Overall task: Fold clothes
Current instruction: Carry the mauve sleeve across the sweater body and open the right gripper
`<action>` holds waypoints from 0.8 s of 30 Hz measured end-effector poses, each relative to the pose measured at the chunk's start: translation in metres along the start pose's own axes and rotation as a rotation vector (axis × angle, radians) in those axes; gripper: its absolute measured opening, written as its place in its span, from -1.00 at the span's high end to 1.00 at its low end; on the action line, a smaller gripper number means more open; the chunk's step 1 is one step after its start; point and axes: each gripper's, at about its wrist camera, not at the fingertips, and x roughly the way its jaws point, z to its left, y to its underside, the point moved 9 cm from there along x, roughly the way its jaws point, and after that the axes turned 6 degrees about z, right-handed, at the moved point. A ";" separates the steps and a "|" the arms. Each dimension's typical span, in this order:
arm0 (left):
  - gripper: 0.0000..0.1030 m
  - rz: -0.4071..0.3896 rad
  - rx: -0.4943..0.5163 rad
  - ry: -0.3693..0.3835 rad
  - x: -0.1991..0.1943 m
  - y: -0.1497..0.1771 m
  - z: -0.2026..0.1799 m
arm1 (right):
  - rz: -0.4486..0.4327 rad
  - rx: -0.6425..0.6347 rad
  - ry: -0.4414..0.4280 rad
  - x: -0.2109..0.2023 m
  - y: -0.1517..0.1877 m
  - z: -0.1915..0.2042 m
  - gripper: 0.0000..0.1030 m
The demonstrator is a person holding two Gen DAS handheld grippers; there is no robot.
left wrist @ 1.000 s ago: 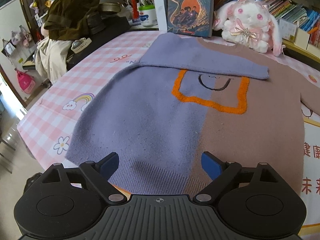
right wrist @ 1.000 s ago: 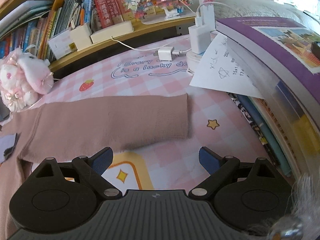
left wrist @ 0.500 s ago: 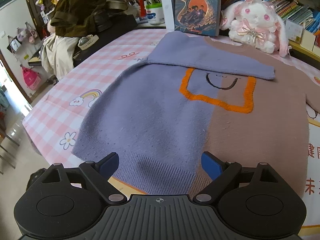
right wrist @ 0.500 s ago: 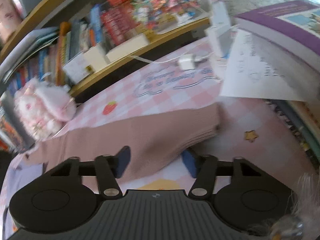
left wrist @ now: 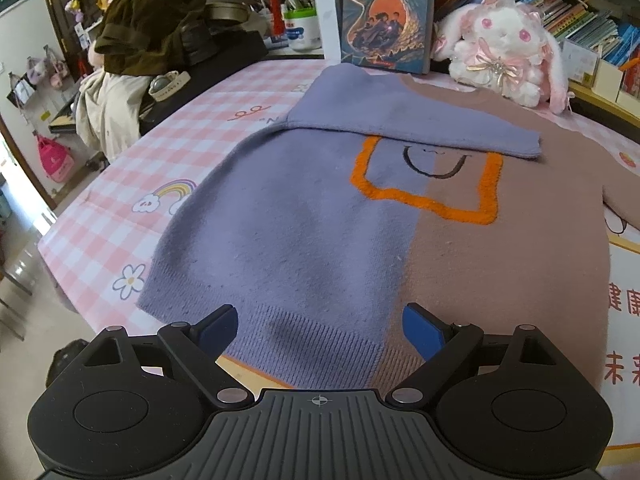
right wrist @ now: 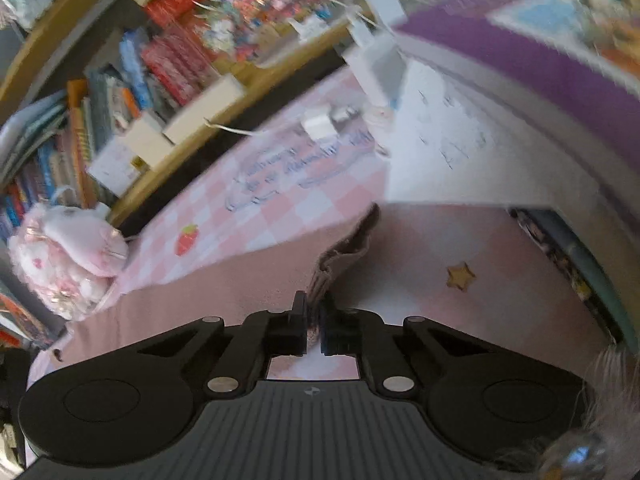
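Two grippers, two different jobs right now. Nearest me, my left gripper (left wrist: 318, 326) hangs with its fingers spread wide and holding nothing, just above the ribbed bottom hem of the sweater (left wrist: 360, 232). I judge I keep it there so it can pin or pick up the hem once the sleeves are dealt with. The sweater lies flat, front up, along the near edge of the table (left wrist: 120, 200), its purple half toward the table's left side and its brown half toward the right. Further in, the purple sleeve (left wrist: 420, 124) is already folded across the chest, covering the top of the orange square.

My right gripper (right wrist: 314, 328) has its fingers pinched nearly together on the cuff of the brown sleeve (right wrist: 240, 276), with the cuff bunched and standing up from the checked cloth. That grip looks meant to carry the sleeve across the chest to match the purple one. The picture is blurred, so I cannot tell how much knit is caught. Beyond, at the table's far edge, sits a plush rabbit (left wrist: 504, 48).
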 end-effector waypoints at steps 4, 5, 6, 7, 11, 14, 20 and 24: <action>-0.78 -0.008 -0.011 0.004 -0.001 0.001 0.006 | -0.034 -0.038 -0.066 -0.012 -0.009 0.026 0.90; -0.78 -0.012 -0.013 0.006 -0.001 0.001 0.007 | -0.042 -0.044 -0.082 -0.015 -0.011 0.033 0.90; -0.78 -0.016 -0.015 0.008 -0.001 0.001 0.009 | -0.049 -0.051 -0.099 -0.018 -0.013 0.041 0.90; -0.78 -0.022 -0.019 0.012 -0.001 0.000 0.011 | -0.054 -0.058 -0.113 -0.020 -0.015 0.049 0.90; -0.78 -0.089 -0.040 0.076 -0.008 -0.007 0.017 | -0.062 -0.084 -0.165 -0.030 -0.021 0.082 0.90; -0.78 -0.142 -0.020 0.127 -0.012 -0.014 0.021 | -0.067 -0.116 -0.207 -0.034 -0.020 0.113 0.90; -0.78 -0.201 0.026 0.192 -0.011 -0.031 0.040 | -0.078 -0.167 -0.262 -0.039 -0.001 0.182 0.90; -0.78 -0.243 0.038 0.222 -0.011 -0.045 0.062 | -0.087 -0.217 -0.294 -0.042 0.015 0.234 0.90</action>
